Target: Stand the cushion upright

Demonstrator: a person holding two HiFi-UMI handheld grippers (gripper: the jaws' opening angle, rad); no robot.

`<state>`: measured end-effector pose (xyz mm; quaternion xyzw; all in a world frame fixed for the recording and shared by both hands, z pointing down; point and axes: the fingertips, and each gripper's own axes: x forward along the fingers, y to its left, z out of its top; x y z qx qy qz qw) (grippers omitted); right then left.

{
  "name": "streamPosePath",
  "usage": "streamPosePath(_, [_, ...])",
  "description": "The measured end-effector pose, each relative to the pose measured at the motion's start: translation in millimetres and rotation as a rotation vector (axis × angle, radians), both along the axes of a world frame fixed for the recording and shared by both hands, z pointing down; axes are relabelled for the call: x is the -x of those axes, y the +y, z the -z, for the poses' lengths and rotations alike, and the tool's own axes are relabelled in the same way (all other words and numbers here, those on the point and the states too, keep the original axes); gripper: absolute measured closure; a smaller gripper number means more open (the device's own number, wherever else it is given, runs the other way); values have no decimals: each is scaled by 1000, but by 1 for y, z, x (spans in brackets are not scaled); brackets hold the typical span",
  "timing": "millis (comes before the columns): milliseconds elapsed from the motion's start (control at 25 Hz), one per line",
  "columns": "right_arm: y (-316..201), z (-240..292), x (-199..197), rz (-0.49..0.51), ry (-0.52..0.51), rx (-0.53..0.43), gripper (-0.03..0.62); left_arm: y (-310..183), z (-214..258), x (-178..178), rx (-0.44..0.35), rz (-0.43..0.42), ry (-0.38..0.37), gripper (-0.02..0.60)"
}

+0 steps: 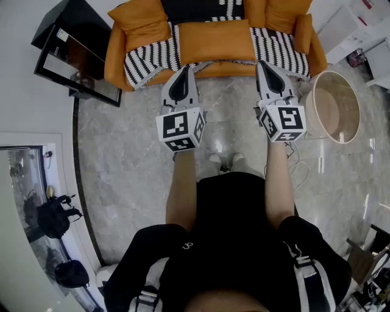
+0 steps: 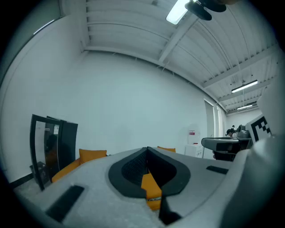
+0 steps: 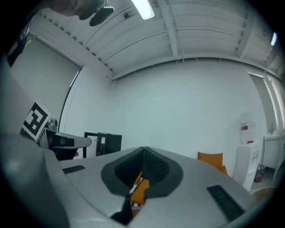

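Observation:
An orange cushion [image 1: 214,41] lies flat on the middle seat of the orange sofa [image 1: 114,58], over a black-and-white striped throw [image 1: 149,58]. Two more orange cushions lean at the sofa's left [image 1: 139,21] and right [image 1: 286,15] ends. My left gripper [image 1: 184,68] is held level just before the sofa's front edge, left of the flat cushion's near side, shut and empty. My right gripper [image 1: 262,63] hovers level at that cushion's right near corner, shut too, with nothing in it. In both gripper views the jaws meet tip to tip, and a sliver of orange shows below them.
A round pale side table [image 1: 332,106] stands right of the sofa. A black glass-fronted cabinet [image 1: 73,55] stands to its left. White furniture [image 1: 353,30] fills the far right corner. A black backpack [image 1: 52,216] lies at the left wall. Grey marble floor [image 1: 128,177] surrounds me.

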<state>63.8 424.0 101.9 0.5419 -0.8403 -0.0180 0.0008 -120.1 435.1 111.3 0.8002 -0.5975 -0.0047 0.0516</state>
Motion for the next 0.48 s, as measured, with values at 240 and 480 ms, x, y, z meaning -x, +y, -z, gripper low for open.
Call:
streamPosePath(240, [5, 1, 6, -7, -47, -14, 582, 4, -3, 9, 1, -7, 9, 572])
streamPosePath(480, [1, 10, 1, -57, -37, -25, 582, -2, -4, 24, 0, -4, 46, 572])
